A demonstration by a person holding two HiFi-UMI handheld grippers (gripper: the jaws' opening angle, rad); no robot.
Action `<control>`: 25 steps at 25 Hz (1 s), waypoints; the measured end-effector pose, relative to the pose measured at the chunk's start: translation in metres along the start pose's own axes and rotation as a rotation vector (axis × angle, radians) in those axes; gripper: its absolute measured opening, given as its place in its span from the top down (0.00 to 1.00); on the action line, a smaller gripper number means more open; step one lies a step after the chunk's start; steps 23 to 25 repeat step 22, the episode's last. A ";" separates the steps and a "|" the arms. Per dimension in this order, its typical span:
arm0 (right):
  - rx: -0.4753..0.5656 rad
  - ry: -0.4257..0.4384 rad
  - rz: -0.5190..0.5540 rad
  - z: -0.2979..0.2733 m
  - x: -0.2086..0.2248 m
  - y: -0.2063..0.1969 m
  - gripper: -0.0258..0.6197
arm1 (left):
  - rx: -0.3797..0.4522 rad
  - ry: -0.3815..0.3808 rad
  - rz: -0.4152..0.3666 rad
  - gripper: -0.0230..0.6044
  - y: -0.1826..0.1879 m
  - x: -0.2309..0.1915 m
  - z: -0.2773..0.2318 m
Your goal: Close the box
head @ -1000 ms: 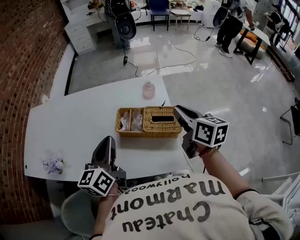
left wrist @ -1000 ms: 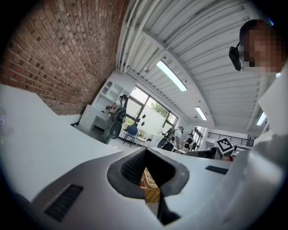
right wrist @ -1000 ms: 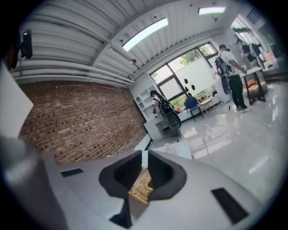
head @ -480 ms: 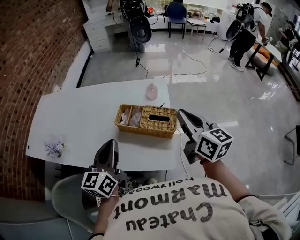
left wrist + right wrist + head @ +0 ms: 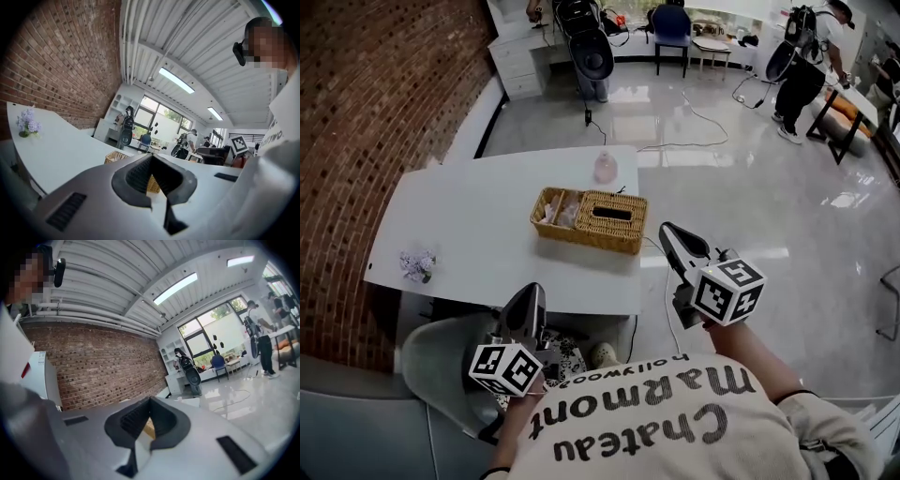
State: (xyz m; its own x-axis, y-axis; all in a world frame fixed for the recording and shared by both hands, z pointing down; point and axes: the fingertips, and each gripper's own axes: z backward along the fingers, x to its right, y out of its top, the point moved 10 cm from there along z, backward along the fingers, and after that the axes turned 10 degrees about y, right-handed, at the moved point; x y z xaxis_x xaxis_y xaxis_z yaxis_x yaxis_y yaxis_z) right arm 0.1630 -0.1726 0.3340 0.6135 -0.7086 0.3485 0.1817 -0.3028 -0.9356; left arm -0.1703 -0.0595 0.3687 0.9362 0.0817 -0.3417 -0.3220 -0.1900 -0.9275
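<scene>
Wicker box [image 5: 589, 220] sits on the white table [image 5: 478, 216], toward its right side and clear of both grippers. Its right-hand part is covered by a woven top with a dark slot. Its left-hand part is open at the top and holds pale things too small to make out. Just beyond it, near the table's far edge, stands a small pink bottle [image 5: 605, 169], and at the table's left end lies a little bunch of purple flowers [image 5: 417, 265].

The left gripper [image 5: 532, 289] hangs off the table's near edge, above a grey chair [image 5: 436, 375], pointing toward the table. Its own view shows the fingers closed tip to tip with nothing held, the box small beyond them. The right gripper [image 5: 666, 228] is held off the table's near right corner, over the shiny floor [image 5: 750, 187]. In the head view its tip shows just right of the box, not touching it, and its fingers are likewise pressed together and empty. Far across the floor a person [image 5: 802, 66] stands, and a blue chair [image 5: 673, 23] is by the back wall
</scene>
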 end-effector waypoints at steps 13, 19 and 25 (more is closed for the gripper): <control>-0.033 0.006 -0.006 0.064 -0.007 -0.013 0.96 | 0.009 0.064 0.018 0.96 -0.025 0.045 0.065; -0.035 0.003 -0.003 0.078 -0.009 -0.018 0.96 | 0.019 0.076 0.036 0.96 -0.034 0.050 0.076; -0.036 0.002 -0.001 0.084 -0.009 -0.016 0.96 | 0.022 0.079 0.035 0.96 -0.034 0.055 0.079</control>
